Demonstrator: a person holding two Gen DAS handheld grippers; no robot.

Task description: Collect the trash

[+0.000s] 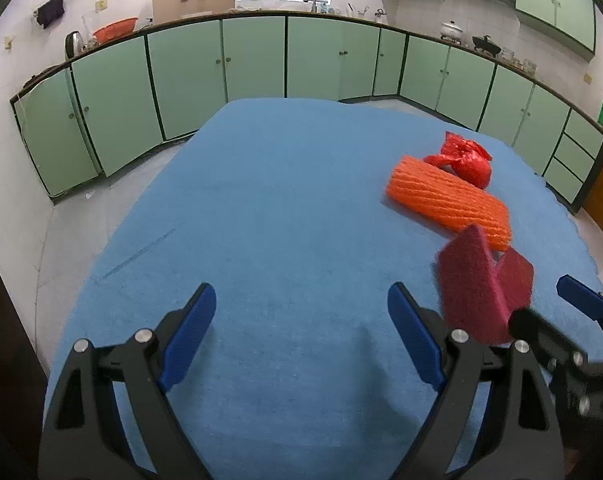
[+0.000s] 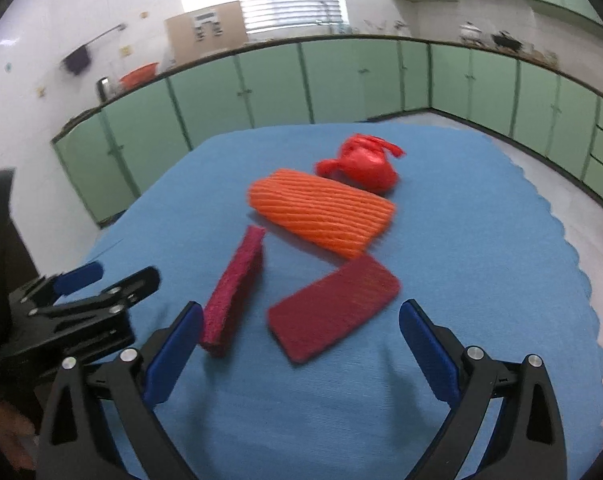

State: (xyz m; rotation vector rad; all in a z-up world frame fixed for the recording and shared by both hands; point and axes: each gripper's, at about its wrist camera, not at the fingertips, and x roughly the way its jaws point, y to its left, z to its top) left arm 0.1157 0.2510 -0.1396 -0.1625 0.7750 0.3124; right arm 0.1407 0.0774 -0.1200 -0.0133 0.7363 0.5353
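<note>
A desk covered in a blue cloth (image 2: 501,240) stood in a kitchen lined with pale green cabinets (image 1: 253,60). Four pieces of trash lay on the cloth: a knotted red plastic bag (image 2: 363,166) farthest away, an orange ribbed foam sleeve (image 2: 323,216) touching or just beside it, and nearer the camera two dark red scouring pads. One pad lay flat (image 2: 333,312). The other, the tilted pad (image 2: 233,292), stood on its long edge, its near end just beside the inner face of one finger of the right tool (image 2: 301,344).

The right tool was wide open and gripped nothing, both pads lying between or just ahead of its fingers. The left tool (image 1: 301,336) was also wide open over bare cloth, well to the side of the trash, holding nothing.

The main risk appeared to be the tilted pad: a nudge from the near finger would likely tip it flat or push it away before the fingers closed. Closing across both pads at once could pinch only one and drag the cloth. No bin or bag for collecting showed in either view, so where the trash should go could not be told.
</note>
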